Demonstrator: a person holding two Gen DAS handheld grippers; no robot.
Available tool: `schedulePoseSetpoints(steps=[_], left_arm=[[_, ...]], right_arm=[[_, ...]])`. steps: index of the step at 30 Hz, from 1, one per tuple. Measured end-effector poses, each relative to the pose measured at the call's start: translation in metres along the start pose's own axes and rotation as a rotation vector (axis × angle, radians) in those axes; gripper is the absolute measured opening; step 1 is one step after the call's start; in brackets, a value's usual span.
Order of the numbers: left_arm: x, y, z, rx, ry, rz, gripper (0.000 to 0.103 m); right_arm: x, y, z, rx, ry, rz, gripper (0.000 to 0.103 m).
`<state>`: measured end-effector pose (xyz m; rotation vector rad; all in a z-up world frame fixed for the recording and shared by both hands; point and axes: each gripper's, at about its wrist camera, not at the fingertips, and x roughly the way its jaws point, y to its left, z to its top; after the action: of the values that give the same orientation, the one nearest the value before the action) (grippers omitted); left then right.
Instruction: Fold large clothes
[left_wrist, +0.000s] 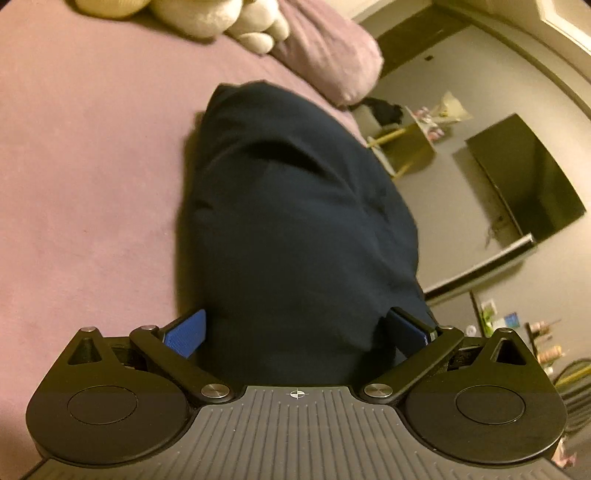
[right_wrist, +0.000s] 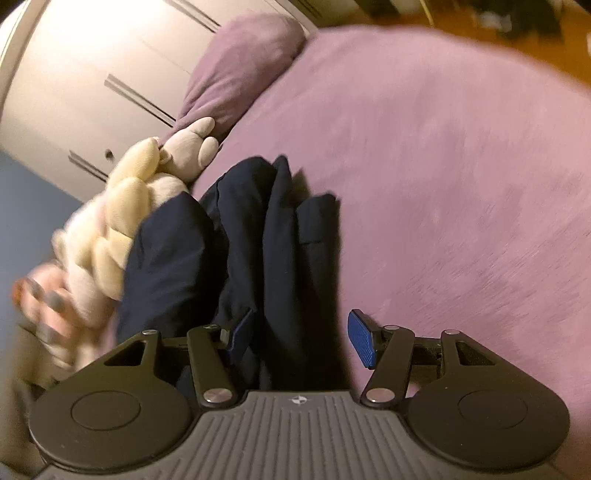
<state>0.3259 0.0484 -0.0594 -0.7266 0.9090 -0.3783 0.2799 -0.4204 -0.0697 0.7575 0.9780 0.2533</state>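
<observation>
A dark navy garment (left_wrist: 295, 206) lies bunched in a long folded bundle on the purple bed sheet (left_wrist: 92, 184). My left gripper (left_wrist: 295, 334) stands wide open over its near end, one blue pad on each side of the cloth; I see no pinch. In the right wrist view the same garment (right_wrist: 258, 240) shows as several upright folds. My right gripper (right_wrist: 301, 338) is open. Its left pad sits against the cloth, and its right pad (right_wrist: 364, 343) hangs free above the sheet (right_wrist: 461, 166).
Cream plush toys (right_wrist: 125, 206) and a purple pillow (right_wrist: 240, 70) lie at the head of the bed, touching the garment's far side. A person's hand (right_wrist: 44, 302) shows at the left. Beyond the bed edge are a dark screen (left_wrist: 528, 177), a small table (left_wrist: 410, 147) and a white wardrobe (right_wrist: 92, 74).
</observation>
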Motion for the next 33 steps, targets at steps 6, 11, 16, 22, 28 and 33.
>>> schedulePoseSetpoints(steps=[6,11,16,22,28,33], left_arm=[[0.02,0.013,0.01,-0.059,0.006,0.002,0.103],[0.022,0.011,0.009,-0.076,-0.004,0.002,0.096],[0.007,0.009,0.016,-0.082,-0.004,-0.032,0.086],[-0.022,0.017,0.023,-0.065,-0.029,-0.03,0.085],[-0.081,0.058,0.041,-0.069,-0.111,0.082,0.085],[-0.103,0.089,0.042,-0.132,-0.132,0.16,0.087]], right_arm=[[0.034,-0.027,0.009,0.178,0.063,0.132,0.053],[0.053,-0.014,0.009,0.135,0.075,0.129,0.053],[0.055,0.001,0.008,0.124,0.065,0.135,0.034],[0.05,0.028,0.004,0.068,0.056,0.139,0.031],[0.088,0.07,-0.014,0.03,0.154,0.181,0.031],[0.134,0.11,-0.042,0.003,0.217,0.215,0.031]])
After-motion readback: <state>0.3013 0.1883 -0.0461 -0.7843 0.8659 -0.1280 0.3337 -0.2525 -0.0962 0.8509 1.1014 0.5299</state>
